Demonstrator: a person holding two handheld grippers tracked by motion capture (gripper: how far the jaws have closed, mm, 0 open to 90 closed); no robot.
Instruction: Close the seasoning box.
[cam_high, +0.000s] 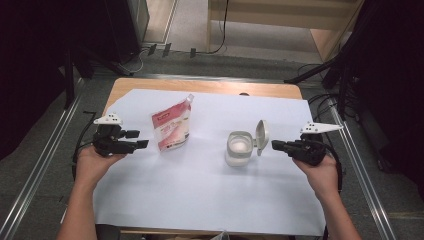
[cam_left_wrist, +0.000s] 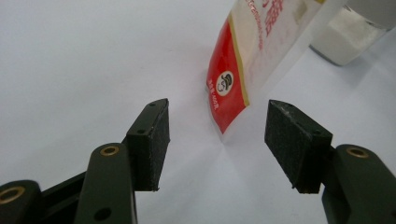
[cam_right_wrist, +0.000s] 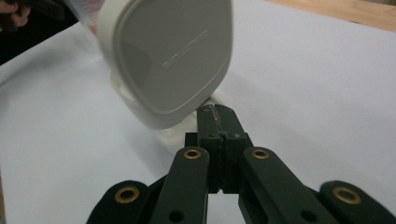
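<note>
A red and white pouch (cam_high: 172, 125) with a corner spout stands on the white sheet, left of centre. My left gripper (cam_high: 141, 139) is just to its left, open and pointing at it. In the left gripper view the pouch's lower corner (cam_left_wrist: 238, 70) lies ahead of the parted jaws (cam_left_wrist: 217, 140), apart from both pads. A white container (cam_high: 239, 147) stands at the centre right with its flip lid (cam_high: 261, 134) raised. My right gripper (cam_high: 274, 145) is shut with nothing in it, its tips right by the lid. The lid (cam_right_wrist: 168, 56) looms just above the closed tips (cam_right_wrist: 217, 114); whether they touch is unclear.
The white sheet (cam_high: 210, 195) covers most of the wooden table (cam_high: 200, 85). Metal rails and cables run along both sides on the floor. The white container (cam_left_wrist: 345, 42) is behind the pouch in the left gripper view.
</note>
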